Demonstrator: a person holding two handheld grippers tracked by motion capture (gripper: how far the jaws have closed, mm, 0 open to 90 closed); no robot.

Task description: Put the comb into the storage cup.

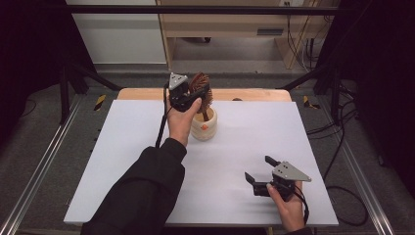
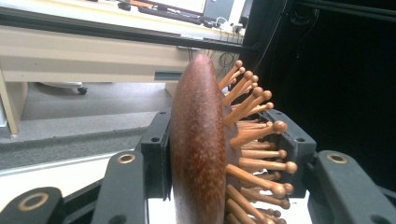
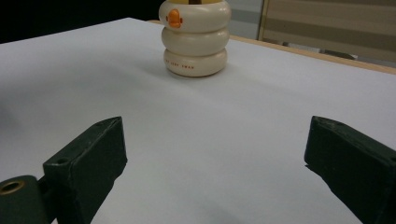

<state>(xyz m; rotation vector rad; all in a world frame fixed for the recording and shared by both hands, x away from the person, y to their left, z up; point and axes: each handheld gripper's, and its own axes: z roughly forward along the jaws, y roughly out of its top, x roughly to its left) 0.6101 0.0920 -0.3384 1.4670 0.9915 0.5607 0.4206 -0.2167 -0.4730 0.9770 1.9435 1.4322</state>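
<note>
A reddish-brown wooden hairbrush with wooden ball-tipped pins stands handle-down in a cream ribbed cup near the table's far middle. My left gripper is shut on the brush head; in the left gripper view the brush sits between the jaws, pins pointing right. The cup carries a small orange mark in the right gripper view. My right gripper rests low at the table's near right, open with nothing between its jaws, pointing toward the cup.
A white sheet covers the wooden table. Beyond the far edge stand a pale wooden desk and cables on a grey floor. Metal rails run along both sides of the table.
</note>
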